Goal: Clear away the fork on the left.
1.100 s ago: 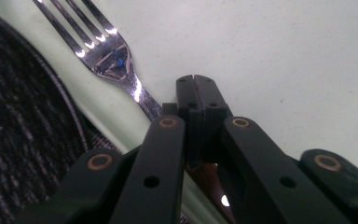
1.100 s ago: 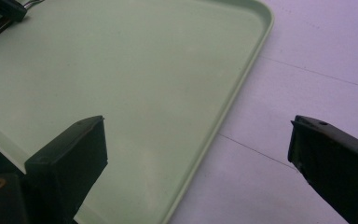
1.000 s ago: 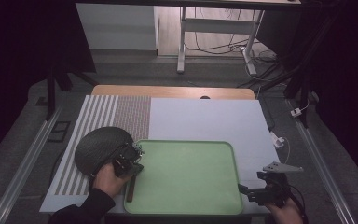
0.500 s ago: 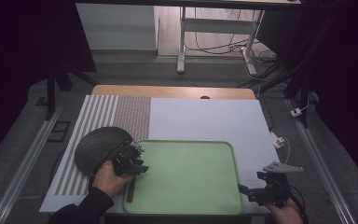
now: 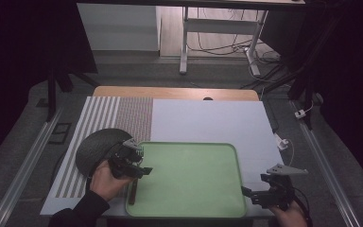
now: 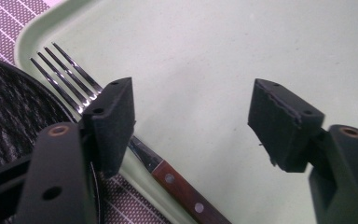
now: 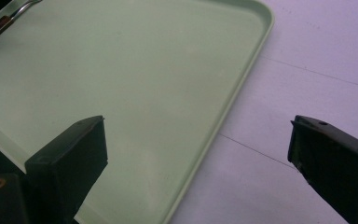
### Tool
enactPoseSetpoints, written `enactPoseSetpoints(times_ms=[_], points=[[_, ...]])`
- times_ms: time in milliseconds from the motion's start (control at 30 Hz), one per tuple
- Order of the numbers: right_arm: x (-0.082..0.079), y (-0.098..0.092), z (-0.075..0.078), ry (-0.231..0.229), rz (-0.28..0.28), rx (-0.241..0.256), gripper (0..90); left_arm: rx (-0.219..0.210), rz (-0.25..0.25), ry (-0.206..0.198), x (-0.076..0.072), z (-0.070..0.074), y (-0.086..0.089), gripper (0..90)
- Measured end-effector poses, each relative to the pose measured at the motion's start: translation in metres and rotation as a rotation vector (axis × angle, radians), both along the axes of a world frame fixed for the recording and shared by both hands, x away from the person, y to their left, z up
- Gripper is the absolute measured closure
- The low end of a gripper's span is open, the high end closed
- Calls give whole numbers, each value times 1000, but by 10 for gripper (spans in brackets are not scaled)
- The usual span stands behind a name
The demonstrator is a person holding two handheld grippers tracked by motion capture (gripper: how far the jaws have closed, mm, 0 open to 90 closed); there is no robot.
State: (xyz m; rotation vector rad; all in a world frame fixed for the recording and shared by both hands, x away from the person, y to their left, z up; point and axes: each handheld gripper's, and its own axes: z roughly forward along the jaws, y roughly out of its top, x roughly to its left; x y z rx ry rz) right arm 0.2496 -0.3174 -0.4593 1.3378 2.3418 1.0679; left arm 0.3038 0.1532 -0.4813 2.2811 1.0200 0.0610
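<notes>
Fork (image 6: 74,79) lies on the tray (image 5: 189,208); left gripper (image 5: 139,171) has edged right, both grippers' jaws spread.

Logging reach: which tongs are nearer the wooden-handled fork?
Left. The left tongs hover open right over the wooden-handled steel fork at the green tray's left edge; the right tongs sit across it.
</notes>
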Motion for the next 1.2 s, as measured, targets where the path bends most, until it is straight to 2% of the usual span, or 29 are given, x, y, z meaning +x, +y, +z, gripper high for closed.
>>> enactPoseSetpoints(times_ms=[100,167,333,633,900,1200], points=[[0,0,0,0,-1,0,47,-34,2,4,-2,2,4,233],[0,0,0,1,-1,0,47,-42,7,-3,-4,4,6,187],[0,1,0,1,-2,-5,47,-84,12,-29,-10,10,13,142],[0,1,0,3,-5,-7,47,-80,30,-52,-23,15,27,66],[1,1,0,5,-5,-7,47,-94,59,-116,-42,18,40,17],[0,0,0,4,-6,0,46,-118,90,-148,-62,18,55,0]])
